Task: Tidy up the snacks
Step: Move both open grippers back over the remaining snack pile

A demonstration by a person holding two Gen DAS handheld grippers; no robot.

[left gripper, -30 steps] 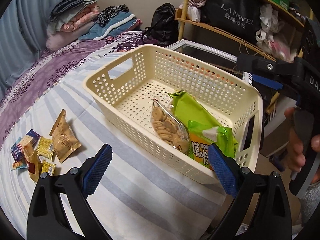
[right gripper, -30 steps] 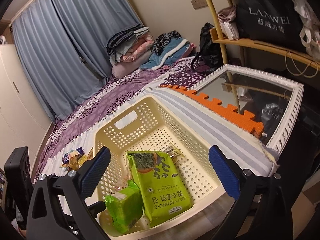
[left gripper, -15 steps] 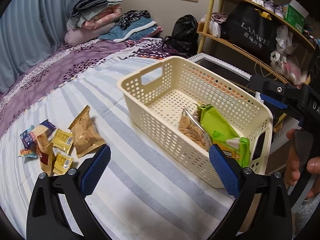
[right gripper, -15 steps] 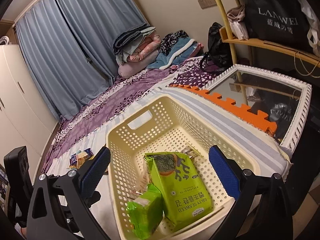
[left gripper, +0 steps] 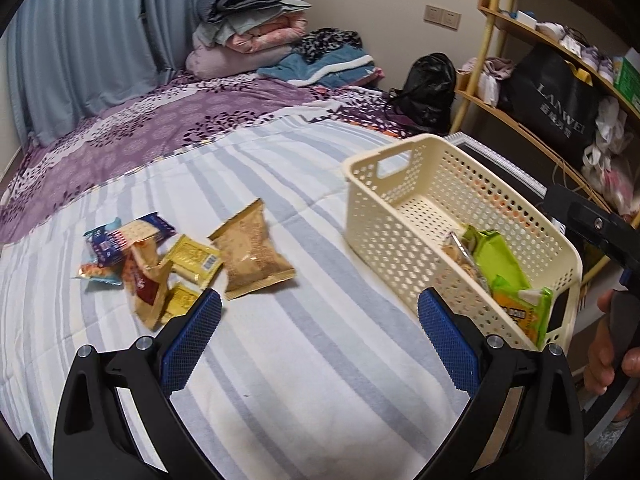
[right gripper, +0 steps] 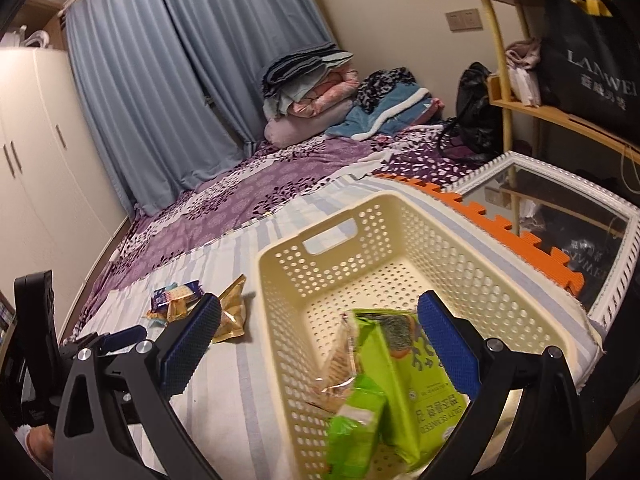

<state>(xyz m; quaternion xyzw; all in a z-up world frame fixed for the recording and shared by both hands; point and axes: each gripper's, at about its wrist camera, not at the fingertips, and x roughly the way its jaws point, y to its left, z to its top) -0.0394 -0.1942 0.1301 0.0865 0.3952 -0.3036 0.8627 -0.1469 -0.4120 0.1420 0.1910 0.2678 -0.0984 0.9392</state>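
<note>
Left gripper [left gripper: 318, 336] swung toward loose snacks [left gripper: 180, 264], both grippers' jaws wide, empty

Blue pleated curtains [right gripper: 160, 92] hang behind a bed with purple floral bedding [left gripper: 168, 128]; curved wooden shelves [right gripper: 560, 112] line the beige wall [left gripper: 380, 4].

Bare striped bedspread [left gripper: 312, 360] lies open between the snack pile [left gripper: 176, 264] at 10 o'clock and the cream basket [left gripper: 404, 240] at 2 o'clock. The basket's far half [right gripper: 384, 276] is free; green packets [right gripper: 404, 376] fill its near end. At 3 o'clock, a white-framed mirror [right gripper: 616, 280] borders the bed's edge.
</note>
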